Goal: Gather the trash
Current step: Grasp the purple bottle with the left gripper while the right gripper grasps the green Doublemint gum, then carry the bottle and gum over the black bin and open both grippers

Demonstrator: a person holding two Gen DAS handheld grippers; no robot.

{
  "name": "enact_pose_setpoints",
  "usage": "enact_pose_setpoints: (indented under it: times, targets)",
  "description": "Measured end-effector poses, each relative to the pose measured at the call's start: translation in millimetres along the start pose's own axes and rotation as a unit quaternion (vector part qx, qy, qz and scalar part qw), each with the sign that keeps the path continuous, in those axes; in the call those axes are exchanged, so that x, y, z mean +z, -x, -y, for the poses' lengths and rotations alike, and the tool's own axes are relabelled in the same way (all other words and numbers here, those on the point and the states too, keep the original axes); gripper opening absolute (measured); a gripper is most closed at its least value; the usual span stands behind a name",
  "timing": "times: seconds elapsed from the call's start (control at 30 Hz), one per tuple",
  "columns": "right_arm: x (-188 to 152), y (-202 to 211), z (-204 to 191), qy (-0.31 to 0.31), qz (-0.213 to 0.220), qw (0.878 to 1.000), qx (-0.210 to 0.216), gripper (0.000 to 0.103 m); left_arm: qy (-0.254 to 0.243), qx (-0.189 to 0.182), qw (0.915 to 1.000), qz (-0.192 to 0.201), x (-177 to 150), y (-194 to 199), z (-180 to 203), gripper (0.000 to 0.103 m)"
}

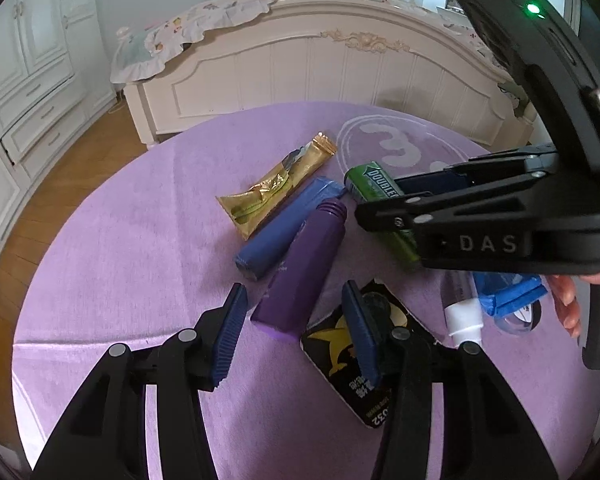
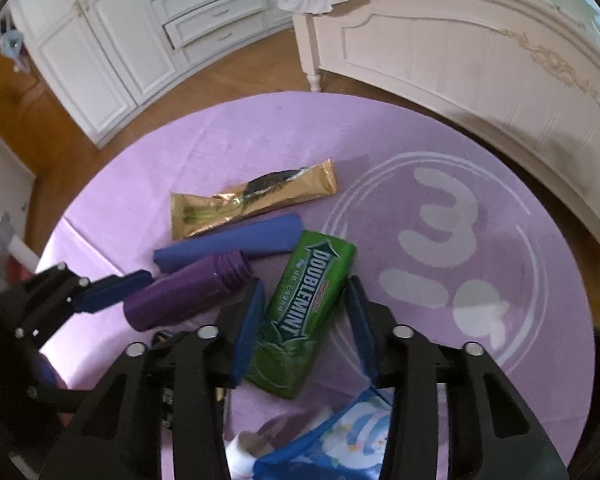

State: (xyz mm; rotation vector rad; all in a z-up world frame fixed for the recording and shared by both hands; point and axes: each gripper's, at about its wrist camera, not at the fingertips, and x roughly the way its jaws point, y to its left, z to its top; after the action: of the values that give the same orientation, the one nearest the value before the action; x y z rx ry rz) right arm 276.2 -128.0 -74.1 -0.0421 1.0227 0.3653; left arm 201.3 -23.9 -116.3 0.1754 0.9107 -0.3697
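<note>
Trash lies on a round purple cloth point(image 1: 132, 216). A green Doublemint gum pack point(image 2: 304, 308) lies between the open fingers of my right gripper point(image 2: 304, 320); the pack also shows in the left wrist view point(image 1: 370, 184) under that gripper point(image 1: 380, 200). My left gripper point(image 1: 296, 336) is open and straddles the base of a purple tube point(image 1: 304, 268), with its right finger over a black card with a yellow star point(image 1: 336, 356). A blue roll point(image 1: 288, 224) and a gold wrapper point(image 1: 276, 188) lie beyond. The purple tube point(image 2: 184, 292), blue roll point(image 2: 228, 244) and gold wrapper point(image 2: 252, 200) show in the right wrist view.
A white-capped tube point(image 1: 462, 312) and a blue-and-white plastic wrapper point(image 1: 508, 292) lie at the right; the wrapper also shows in the right wrist view point(image 2: 332, 440). A cream bed footboard point(image 1: 340, 76) stands behind the cloth. White cabinets point(image 1: 24, 80) line the left wall over wooden floor.
</note>
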Motion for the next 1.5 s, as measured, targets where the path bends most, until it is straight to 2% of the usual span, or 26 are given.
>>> enact_pose_setpoints:
  times: [0.13, 0.2, 0.27, 0.4, 0.6, 0.83, 1.03, 1.2, 1.5]
  targets:
    - [-12.0, 6.8, 10.7, -0.012, 0.006, 1.000, 0.014, 0.034, 0.004, 0.003, 1.0000, 0.001, 6.8, -4.5, 0.3, 0.047]
    - [-16.7, 9.3, 16.5, -0.016, 0.011, 1.000, 0.023, 0.033, 0.007, 0.009, 0.9999, 0.006, 11.4, -8.0, 1.1, 0.031]
    - [-23.8, 16.2, 22.2, -0.026, 0.021, 0.999, 0.041, 0.033, 0.015, 0.012, 0.9998, 0.008, 12.7, -9.0, 0.6, 0.025]
    - [-36.9, 40.5, 33.6, -0.043, 0.061, 0.994, 0.084, 0.033, 0.042, 0.002, 0.9991, 0.011, 10.3, -3.9, -4.3, 0.025]
    - [-59.6, 89.0, 55.3, -0.079, 0.135, 0.977, 0.142, 0.032, 0.079, -0.020, 0.9953, 0.051, 4.1, 33.0, -1.9, 0.025]
    - [-84.7, 140.9, 80.3, -0.108, 0.190, 0.962, 0.165, 0.032, 0.055, -0.048, 0.9932, 0.091, 13.8, 78.2, 45.0, 0.025]
    - [-121.2, 175.5, 123.1, -0.138, 0.229, 0.955, 0.130, 0.032, 0.015, -0.081, 0.9915, 0.101, 24.1, 84.1, 104.6, 0.025]
    - [-152.1, 196.5, 166.4, -0.173, 0.253, 0.947, 0.093, 0.032, -0.007, -0.121, 0.9885, 0.091, 36.0, 67.3, 155.7, 0.025]
    - [-211.2, 208.3, 247.0, -0.248, 0.266, 0.931, 0.034, 0.032, -0.036, -0.180, 0.9806, 0.068, 50.8, 34.3, 234.6, 0.025]
